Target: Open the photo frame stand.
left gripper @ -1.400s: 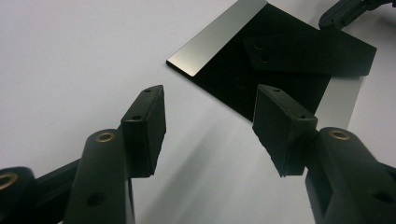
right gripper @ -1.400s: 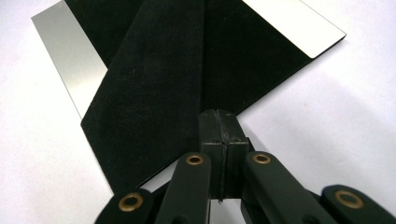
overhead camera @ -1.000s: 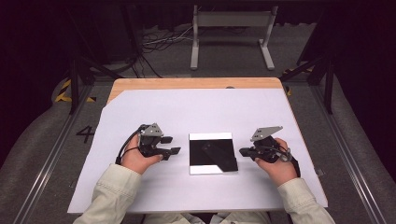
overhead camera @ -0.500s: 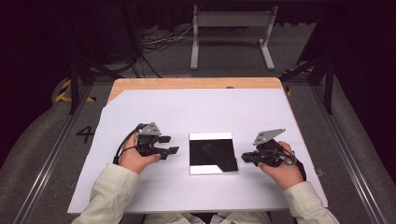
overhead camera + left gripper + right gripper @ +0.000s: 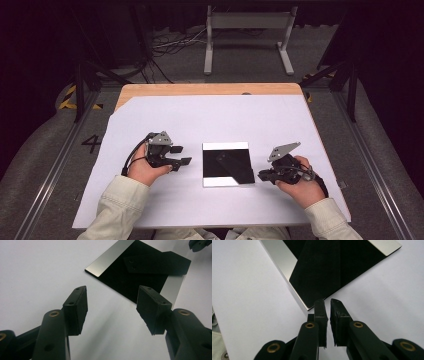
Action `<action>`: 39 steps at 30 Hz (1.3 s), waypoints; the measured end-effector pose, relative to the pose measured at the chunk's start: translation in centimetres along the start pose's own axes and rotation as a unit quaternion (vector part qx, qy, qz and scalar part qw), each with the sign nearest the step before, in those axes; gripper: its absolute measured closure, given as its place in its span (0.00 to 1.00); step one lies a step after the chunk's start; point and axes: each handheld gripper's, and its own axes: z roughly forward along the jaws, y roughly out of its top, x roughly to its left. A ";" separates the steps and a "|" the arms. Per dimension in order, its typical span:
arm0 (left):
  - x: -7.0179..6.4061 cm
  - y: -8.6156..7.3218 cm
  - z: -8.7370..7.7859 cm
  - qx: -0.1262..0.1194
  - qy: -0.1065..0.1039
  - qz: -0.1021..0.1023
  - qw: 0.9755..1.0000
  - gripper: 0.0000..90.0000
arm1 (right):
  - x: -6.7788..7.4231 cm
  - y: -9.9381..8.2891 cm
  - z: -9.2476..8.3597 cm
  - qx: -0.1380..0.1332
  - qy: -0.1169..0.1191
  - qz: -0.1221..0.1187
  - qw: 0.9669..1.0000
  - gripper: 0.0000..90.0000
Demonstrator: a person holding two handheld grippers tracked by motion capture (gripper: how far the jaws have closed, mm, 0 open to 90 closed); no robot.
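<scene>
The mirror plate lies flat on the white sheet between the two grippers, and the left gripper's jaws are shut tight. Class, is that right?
Not quite. The mirror plate does lie flat on the white sheet between the grippers, but the left gripper has its jaws wide open with nothing between them, as the left gripper view shows.

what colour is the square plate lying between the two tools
Glossy black with silvery mirror-like strips along two edges: the square plate, clearest in the left gripper view.

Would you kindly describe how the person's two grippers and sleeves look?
Both the left gripper and the right gripper are black, with flat rectangular pads, brass-coloured pivot pins and a grey three-cornered plate on top. A black cable loops from the left one. The sleeves are pale beige.
</scene>
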 end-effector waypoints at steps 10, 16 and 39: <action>0.0 0.0 0.0 -0.001 -0.001 -0.001 1.000 0.48 | 0.8 -0.2 0.6 0.027 0.011 -0.009 1.000 0.92; 0.0 0.0 0.0 0.000 -0.001 -0.002 1.000 0.48 | 0.9 -0.2 1.1 0.041 0.018 -0.014 0.999 0.93; -0.1 -0.1 0.4 0.006 -0.002 0.004 1.000 0.48 | 1.4 0.3 2.0 0.060 0.018 -0.025 0.998 0.97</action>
